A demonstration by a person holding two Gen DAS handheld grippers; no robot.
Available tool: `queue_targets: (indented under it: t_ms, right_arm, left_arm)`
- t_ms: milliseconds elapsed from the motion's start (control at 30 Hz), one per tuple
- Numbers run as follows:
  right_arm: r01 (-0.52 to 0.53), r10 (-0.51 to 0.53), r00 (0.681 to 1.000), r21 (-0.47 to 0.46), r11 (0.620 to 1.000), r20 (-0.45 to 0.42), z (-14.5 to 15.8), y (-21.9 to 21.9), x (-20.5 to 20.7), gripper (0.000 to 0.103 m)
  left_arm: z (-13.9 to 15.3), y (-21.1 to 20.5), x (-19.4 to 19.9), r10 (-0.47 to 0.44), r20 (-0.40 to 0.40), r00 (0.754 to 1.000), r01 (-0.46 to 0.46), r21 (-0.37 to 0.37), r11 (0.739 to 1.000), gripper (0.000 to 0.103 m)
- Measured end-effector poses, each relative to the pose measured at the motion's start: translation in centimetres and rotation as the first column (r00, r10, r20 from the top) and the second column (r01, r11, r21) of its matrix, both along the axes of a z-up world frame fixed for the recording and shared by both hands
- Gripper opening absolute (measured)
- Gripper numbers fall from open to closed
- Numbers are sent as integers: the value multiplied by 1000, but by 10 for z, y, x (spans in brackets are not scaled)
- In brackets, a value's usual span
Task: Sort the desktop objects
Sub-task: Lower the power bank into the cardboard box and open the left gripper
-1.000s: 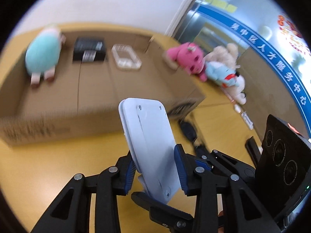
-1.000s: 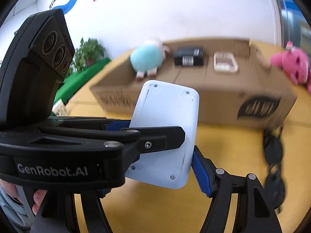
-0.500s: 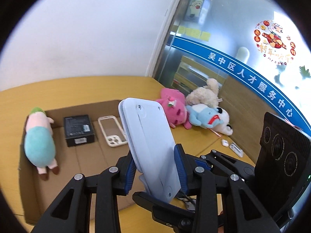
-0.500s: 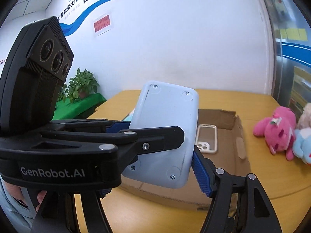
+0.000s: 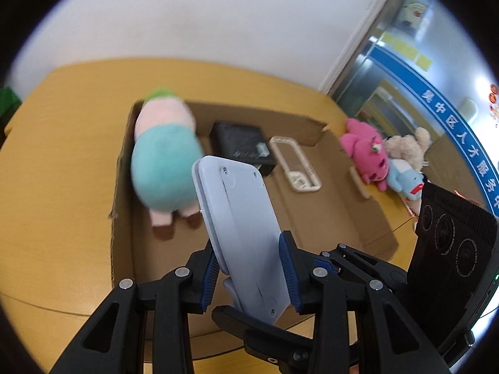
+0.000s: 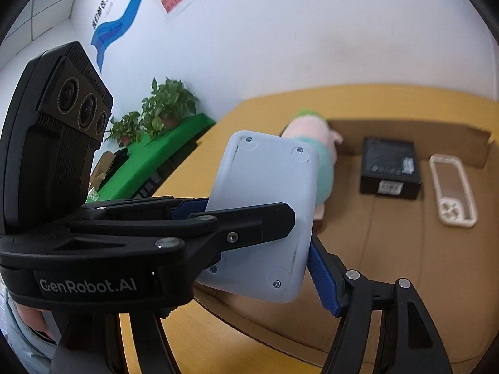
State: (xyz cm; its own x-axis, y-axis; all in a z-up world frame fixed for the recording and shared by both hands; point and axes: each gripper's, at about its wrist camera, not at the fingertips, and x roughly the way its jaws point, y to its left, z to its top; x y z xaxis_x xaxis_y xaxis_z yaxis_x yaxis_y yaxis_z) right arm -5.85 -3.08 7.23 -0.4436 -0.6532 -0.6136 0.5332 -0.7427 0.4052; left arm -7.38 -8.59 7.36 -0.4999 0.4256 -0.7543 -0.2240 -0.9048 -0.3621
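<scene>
My left gripper [image 5: 249, 277] is shut on a flat white device [image 5: 240, 230] with small screws, held above the near part of an open cardboard box [image 5: 124, 187]. My right gripper [image 6: 259, 233] also grips the same white device [image 6: 265, 205] from the side. Inside the box lie a teal and pink plush [image 5: 162, 155], a black box [image 5: 240, 143] and a clear phone case [image 5: 296, 163]. The right wrist view shows the plush [image 6: 312, 124], black box [image 6: 389, 165] and phone case [image 6: 452, 193] too.
A pink plush [image 5: 365, 149], a beige plush [image 5: 408, 146] and a blue plush [image 5: 405, 180] lie on the yellow table [image 5: 56, 162] right of the box. Potted plants [image 6: 165, 109] stand on a green surface at the left. A white wall is behind.
Both grippers carried the white device from in front of the box to above its near part, and the views now tilt down into the box. The grip has not changed.
</scene>
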Motion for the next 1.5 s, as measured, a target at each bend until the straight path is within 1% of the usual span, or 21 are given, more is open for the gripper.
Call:
queue_targets:
  t_ms: [133, 267, 333, 467, 567, 667, 700, 767, 800, 867, 900, 933, 1000, 1067, 1167, 1200, 1267, 1333, 1400, 1433, 1500]
  right_arm:
    - [9, -8, 994, -4, 1000, 113, -40, -12, -9, 68]
    - [28, -25, 975, -9, 1000, 222, -67, -14, -20, 68]
    - [34, -30, 965, -11, 999, 259, -74, -14, -23, 68]
    - [22, -20, 944, -4, 1000, 328, -88, -20, -29, 68]
    - [5, -3, 927, -4, 1000, 375, -100, -26, -34, 70]
    - [5, 4, 920, -22, 1000, 393, -102, -29, -34, 74]
    - [8, 6, 916, -34, 999, 401, -102, -28, -34, 76]
    - [4, 17, 913, -51, 999, 408, -101, -28, -33, 81]
    - [3, 20, 913, -55, 998, 408, -101, -27, -32, 82]
    - [-1, 21, 920, -52, 999, 392, -96, -24, -29, 85]
    - [-1, 20, 927, -51, 999, 374, -92, -22, -25, 87]
    - [1, 19, 935, -54, 999, 355, -86, -19, -22, 92]
    - [11, 7, 945, -54, 999, 326, -76, -12, -16, 95]
    - [11, 5, 959, -53, 999, 285, -65, -1, -7, 97]
    - [42, -38, 978, -15, 999, 207, -50, 20, 7, 99]
    - [59, -59, 983, 4, 998, 172, -44, 28, 14, 100]
    - [84, -89, 990, 46, 995, 110, -35, 37, 27, 102]
    - [105, -110, 993, 88, 991, 51, -24, 47, 35, 102]
    - [117, -119, 993, 111, 987, 9, -15, 55, 48, 102]
    - [129, -128, 992, 119, 984, -10, -16, 58, 48, 102]
    - [149, -144, 989, 128, 981, -46, -12, 69, 60, 102]
  left_arm:
    - [-36, -8, -13, 4, 131, 991, -2, -13, 1000, 36]
    - [-54, -4, -20, -1, 196, 981, 9, -44, 999, 36]
    - [-62, -4, -23, 3, 226, 974, 9, -51, 999, 36]
    - [-72, -6, -26, 5, 282, 959, 23, -94, 995, 36]
    - [-79, -11, -26, 19, 303, 953, 17, -114, 993, 37]
    - [-78, -12, -26, 25, 303, 953, 15, -129, 991, 37]
    - [-78, -14, -26, 26, 307, 951, 16, -134, 991, 39]
    - [-77, -14, -26, 29, 308, 951, 20, -154, 988, 39]
    - [-77, -14, -27, 27, 306, 952, 24, -163, 986, 38]
    - [-75, -12, -26, 30, 305, 952, 32, -197, 980, 38]
    - [-73, -12, -25, 34, 297, 954, 32, -215, 976, 38]
    - [-69, -12, -23, 31, 285, 958, 34, -221, 975, 38]
    - [-60, -12, -18, 36, 246, 969, 24, -240, 971, 41]
    - [-45, -15, -9, 51, 183, 982, 0, -267, 964, 46]
    - [-19, -18, 7, 74, 70, 995, -52, -273, 960, 51]
    - [-11, -19, 13, 82, 34, 996, -70, -270, 960, 54]
    - [6, -20, 26, 110, -49, 993, -119, -262, 958, 60]
    - [21, -18, 39, 139, -130, 982, -169, -259, 951, 62]
    - [32, -11, 51, 151, -194, 969, -197, -247, 949, 63]
    - [35, -6, 55, 153, -215, 965, -204, -241, 949, 65]
    - [41, 5, 65, 152, -258, 954, -213, -228, 950, 72]
